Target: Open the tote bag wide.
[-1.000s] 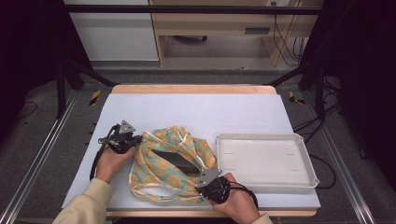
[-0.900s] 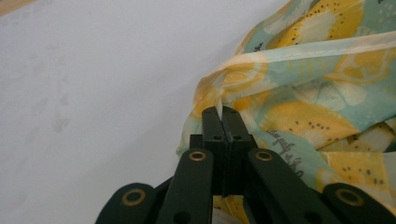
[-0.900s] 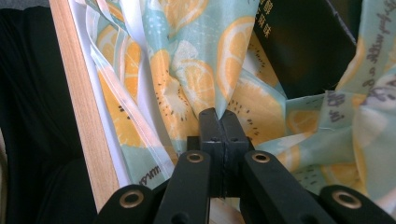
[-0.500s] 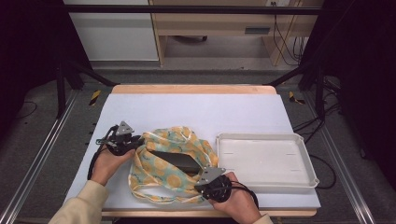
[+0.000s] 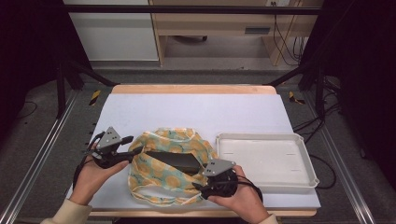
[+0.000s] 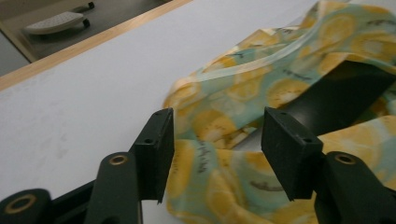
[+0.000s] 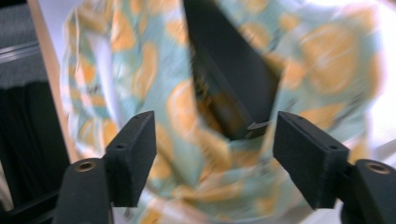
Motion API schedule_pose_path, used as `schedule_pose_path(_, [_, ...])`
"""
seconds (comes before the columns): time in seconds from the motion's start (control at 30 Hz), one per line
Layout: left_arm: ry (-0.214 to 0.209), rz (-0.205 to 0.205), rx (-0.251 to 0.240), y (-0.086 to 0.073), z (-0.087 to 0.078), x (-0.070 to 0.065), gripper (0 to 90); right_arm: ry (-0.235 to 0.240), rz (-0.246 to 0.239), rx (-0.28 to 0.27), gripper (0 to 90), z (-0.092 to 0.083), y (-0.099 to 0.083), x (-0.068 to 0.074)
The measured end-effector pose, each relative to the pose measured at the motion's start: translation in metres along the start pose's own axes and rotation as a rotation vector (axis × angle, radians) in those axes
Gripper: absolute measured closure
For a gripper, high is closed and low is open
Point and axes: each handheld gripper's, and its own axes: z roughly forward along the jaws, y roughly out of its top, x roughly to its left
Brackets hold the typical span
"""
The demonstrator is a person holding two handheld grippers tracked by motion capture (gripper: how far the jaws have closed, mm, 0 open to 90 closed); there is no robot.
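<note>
A teal cloth bag [image 5: 163,179] printed with orange lemons lies crumpled on the white table cover [image 5: 196,112]. A flat black object [image 5: 175,161] shows in the bag's mouth. My left gripper [image 5: 135,151] hovers at the bag's left edge. Its jaws have just been opening and stand apart over the fabric [image 6: 243,88] without pressing it. My right gripper [image 5: 198,186] is at the bag's front right. Its jaws have also just been opening, and the bag [image 7: 140,70] and the black object [image 7: 229,70] lie beyond them.
A white shallow tray [image 5: 299,177] sits on the table to the right of the bag, close to my right hand. The table's wooden far edge [image 5: 196,88] and metal frame rails [image 5: 42,154] border the work area.
Both grippers have opened their jaws, let go of the bag's fabric and risen a little. The bag has slackened on the table.
</note>
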Motion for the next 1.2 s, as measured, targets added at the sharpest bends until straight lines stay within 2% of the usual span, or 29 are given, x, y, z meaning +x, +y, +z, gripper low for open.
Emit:
schedule_pose_path(0.07, [-0.024, 0.015, 0.003, 0.0, 0.002, -0.006, 40.2, -0.028, 0.004, -0.012, 26.9, -0.004, 0.008, -0.008])
schedule_pose_path(0.1, [-0.032, 0.021, 0.012, -0.002, 0.006, -0.01, 37.4, -0.061, 0.02, -0.025, 26.4, -0.007, 0.015, -0.017])
schedule_pose_path(0.13, [-0.032, 0.021, 0.012, -0.002, 0.006, -0.01, 36.5, -0.061, 0.02, -0.025, 26.4, -0.007, 0.015, -0.017])
schedule_pose_path(0.17, [-0.039, 0.014, 0.006, -0.006, 0.007, -0.012, 35.7, -0.086, 0.047, -0.034, 25.8, -0.008, 0.022, -0.028])
schedule_pose_path(0.2, [-0.039, 0.014, 0.006, -0.006, 0.007, -0.012, 34.2, -0.086, 0.047, -0.034, 25.8, -0.008, 0.022, -0.028])
schedule_pose_path(0.27, [-0.045, 0.007, 0.006, -0.011, 0.007, -0.015, 32.1, -0.111, 0.065, -0.04, 27.7, -0.004, 0.03, -0.04])
schedule_pose_path(0.37, [-0.049, 0.007, 0.003, -0.018, 0.005, -0.02, 29.5, -0.12, 0.094, -0.017, 33.3, 0.008, 0.035, -0.053])
schedule_pose_path(0.47, [-0.055, 0.01, 0.005, -0.023, 0.005, -0.022, 27.3, -0.129, 0.126, 0.044, 38.0, 0.025, 0.035, -0.064])
schedule_pose_path(0.53, [-0.051, 0.013, 0.005, -0.025, 0.006, -0.023, 26.2, -0.126, 0.131, 0.06, 40.7, 0.03, 0.035, -0.067])
schedule_pose_path(0.57, [-0.054, 0.013, 0.004, -0.025, 0.007, -0.023, 24.7, -0.119, 0.139, 0.077, 57.8, 0.036, 0.035, -0.07])
schedule_pose_path(0.6, [-0.06, 0.013, 0.006, -0.025, 0.008, -0.022, 24.7, -0.119, 0.139, 0.077, 57.8, 0.036, 0.035, -0.07])
schedule_pose_path(0.63, [-0.066, 0.015, 0.009, -0.025, 0.01, -0.022, 23.6, -0.11, 0.14, 0.084, 68.2, 0.039, 0.035, -0.07])
schedule_pose_path(0.67, [-0.073, 0.02, 0.016, -0.025, 0.011, -0.022, 23.6, -0.11, 0.14, 0.084, 68.2, 0.039, 0.035, -0.07])
schedule_pose_path(0.7, [-0.085, 0.033, 0.03, -0.023, 0.015, -0.023, 22.3, -0.101, 0.117, 0.088, 78.8, 0.04, 0.035, -0.069])
schedule_pose_path(0.77, [-0.084, 0.035, 0.031, -0.023, 0.017, -0.023, 22.3, -0.089, 0.112, 0.083, 85.1, 0.041, 0.035, -0.068])
schedule_pose_path(1.0, [-0.109, 0.044, 0.049, -0.023, 0.023, -0.025, 23.3, -0.067, 0.085, 0.069, 88.4, 0.04, 0.036, -0.066])
schedule_pose_path(1.13, [-0.108, 0.058, 0.054, -0.024, 0.023, -0.027, 35.2, -0.067, 0.087, 0.06, 88.3, 0.039, 0.036, -0.065])
schedule_pose_path(1.2, [-0.11, 0.055, 0.053, -0.025, 0.023, -0.027, 37.9, -0.068, 0.087, 0.058, 88.3, 0.039, 0.036, -0.065])
